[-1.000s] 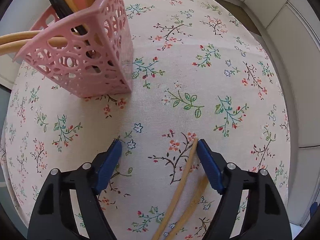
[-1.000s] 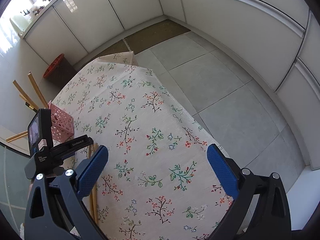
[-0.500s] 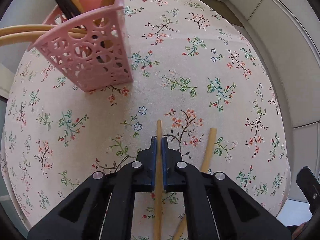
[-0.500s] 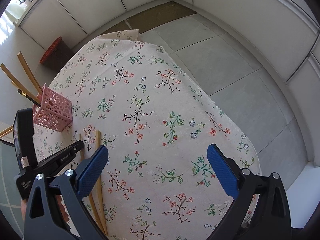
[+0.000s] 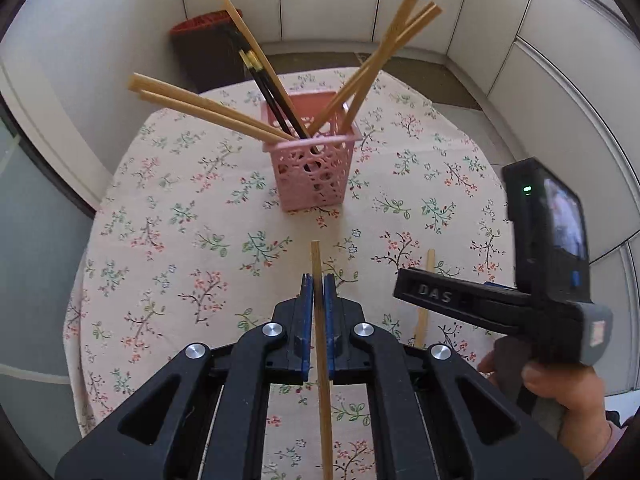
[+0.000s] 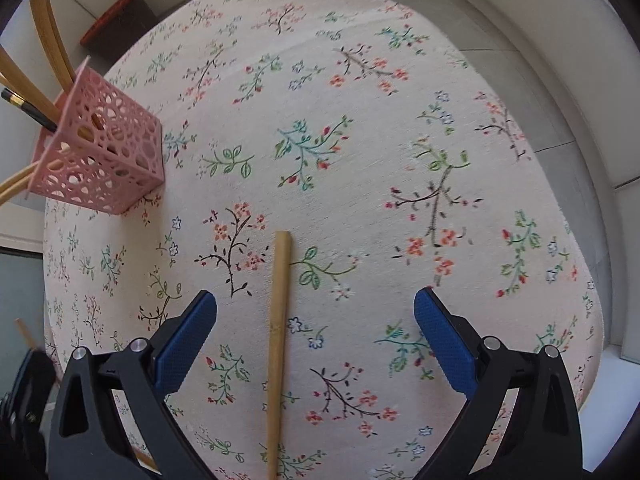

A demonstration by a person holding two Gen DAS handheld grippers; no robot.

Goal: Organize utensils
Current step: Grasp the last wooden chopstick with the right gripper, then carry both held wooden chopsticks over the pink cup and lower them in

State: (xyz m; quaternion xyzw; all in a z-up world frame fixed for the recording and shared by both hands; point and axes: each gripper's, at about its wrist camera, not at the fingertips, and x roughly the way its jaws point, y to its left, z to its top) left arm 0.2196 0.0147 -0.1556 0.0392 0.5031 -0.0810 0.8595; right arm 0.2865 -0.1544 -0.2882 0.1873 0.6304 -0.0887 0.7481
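Observation:
My left gripper (image 5: 317, 284) is shut on a bamboo chopstick (image 5: 316, 264) and holds it lifted above the floral tablecloth (image 5: 180, 240), pointing toward the pink lattice holder (image 5: 314, 174). The holder has several bamboo and black chopsticks leaning out of it. A second bamboo chopstick (image 6: 278, 320) lies flat on the cloth; it also shows in the left wrist view (image 5: 425, 296). My right gripper (image 6: 316, 316) is open low over that chopstick, jaws on either side of it, not touching it. The holder (image 6: 100, 160) stands to its far left.
The right gripper's body (image 5: 532, 280) and the hand holding it fill the right of the left wrist view. A dark bin with a red rim (image 5: 204, 52) stands on the floor behind the table. The table edge (image 6: 596, 280) drops to tiled floor on the right.
My left gripper closed on one chopstick and has lifted it off the cloth, pulling back from the holder. My right gripper has come down low over the other chopstick, still open.

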